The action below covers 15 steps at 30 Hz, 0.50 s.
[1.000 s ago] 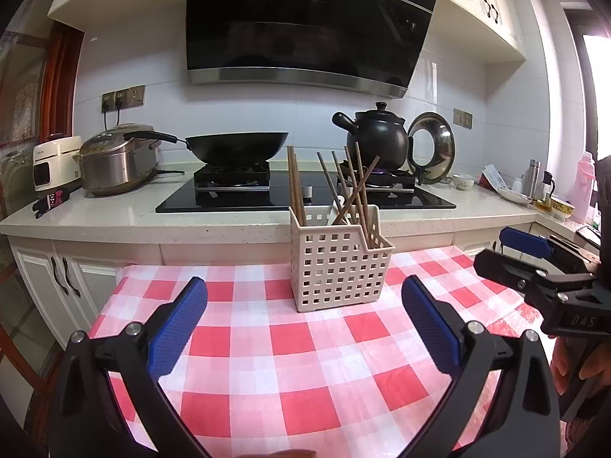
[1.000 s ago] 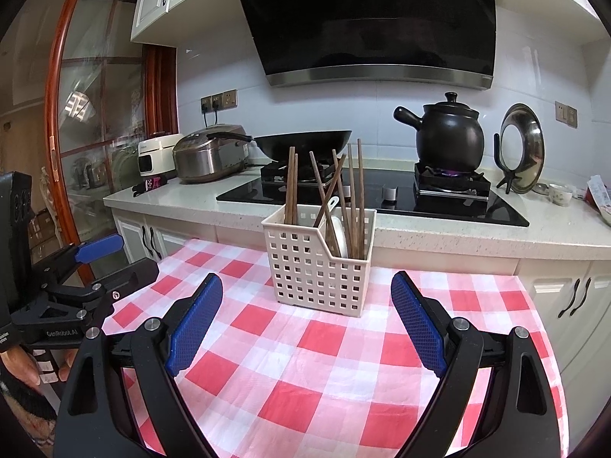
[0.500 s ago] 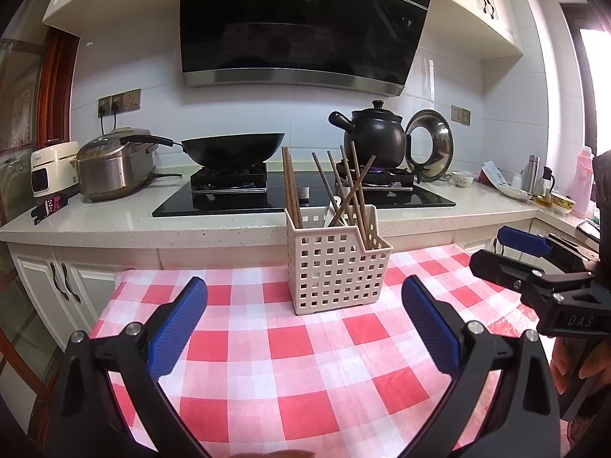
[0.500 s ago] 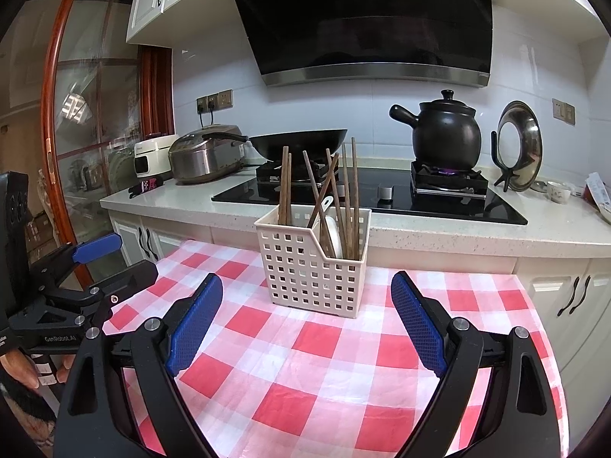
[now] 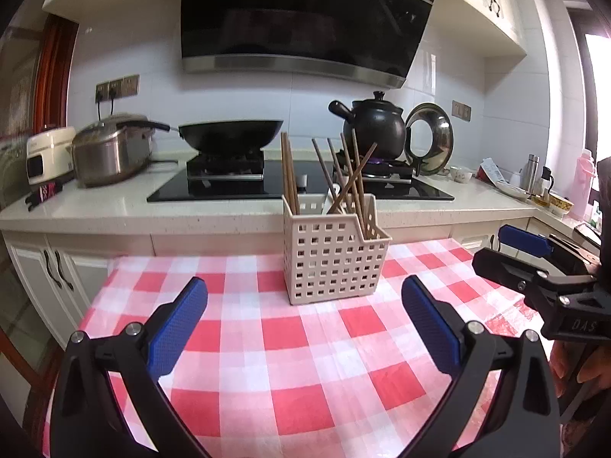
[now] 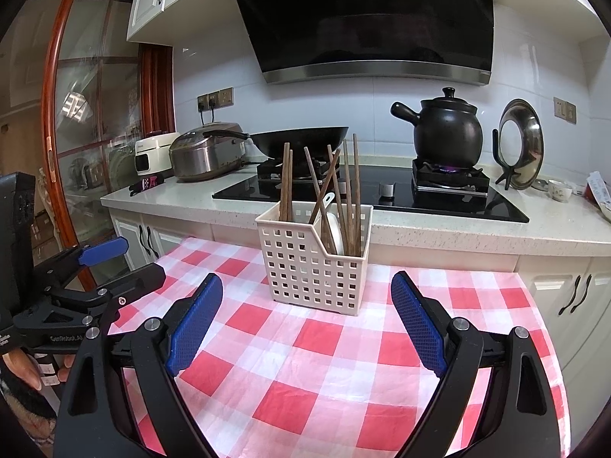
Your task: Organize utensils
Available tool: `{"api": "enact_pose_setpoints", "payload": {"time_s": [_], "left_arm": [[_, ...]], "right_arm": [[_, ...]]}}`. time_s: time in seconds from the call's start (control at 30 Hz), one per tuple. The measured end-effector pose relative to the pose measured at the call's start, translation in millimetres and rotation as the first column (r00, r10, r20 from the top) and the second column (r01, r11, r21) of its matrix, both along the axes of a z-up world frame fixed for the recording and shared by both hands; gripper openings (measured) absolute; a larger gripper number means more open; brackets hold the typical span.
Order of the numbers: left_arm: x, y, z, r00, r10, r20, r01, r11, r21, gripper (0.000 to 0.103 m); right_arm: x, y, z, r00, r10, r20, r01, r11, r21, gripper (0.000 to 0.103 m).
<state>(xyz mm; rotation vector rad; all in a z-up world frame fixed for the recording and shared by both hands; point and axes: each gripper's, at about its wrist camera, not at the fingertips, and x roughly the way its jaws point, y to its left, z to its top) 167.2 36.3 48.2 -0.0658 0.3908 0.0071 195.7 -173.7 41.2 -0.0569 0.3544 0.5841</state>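
Observation:
A cream perforated utensil basket [image 5: 334,263] stands upright on the red-and-white checked tablecloth [image 5: 282,339]; it also shows in the right wrist view [image 6: 313,267]. Several brown chopsticks [image 5: 290,175] lean in it, and a white spoon [image 6: 332,225] sits among them. My left gripper [image 5: 305,320] is open and empty, short of the basket. My right gripper [image 6: 307,318] is open and empty, also short of the basket. Each gripper shows at the edge of the other's view.
Behind the table runs a counter [image 5: 114,210] with a black hob, a wok [image 5: 229,135], a black clay pot [image 6: 446,129] over a lit flame, a rice cooker [image 5: 110,152] and a pan lid on a stand [image 6: 521,145]. Bottles and bowls stand at the far right.
Both wrist views have shifted slightly, so the basket sits a little lower and more central. Both grippers stay open and empty.

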Motion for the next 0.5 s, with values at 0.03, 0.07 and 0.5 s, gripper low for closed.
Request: {"api": "enact_pose_setpoints", "payload": {"time_s": [0.03,0.07,0.5], "left_arm": [[0.9,1.1,-1.3,1.0,-0.008,-0.006,0.008,1.0,-0.011,0.098],[1.3,1.7,-2.0,1.0,-0.012,-0.007,0.011,1.0,-0.016,0.098],[0.3,0.5,-4.5,1.0,-0.025,0.004,0.025,0.999,-0.021,0.098]], "right_arm": [[0.1,0.5,-0.6,1.0,0.001,-0.002,-0.001,1.0,0.0,0.085],[0.1,0.9,-1.3,1.0,0.003,-0.003,-0.003,1.0,0.0,0.085],[-1.1,0.3,-1.7,1.0,0.005,0.0,-0.005,1.0,0.004,0.085]]}}
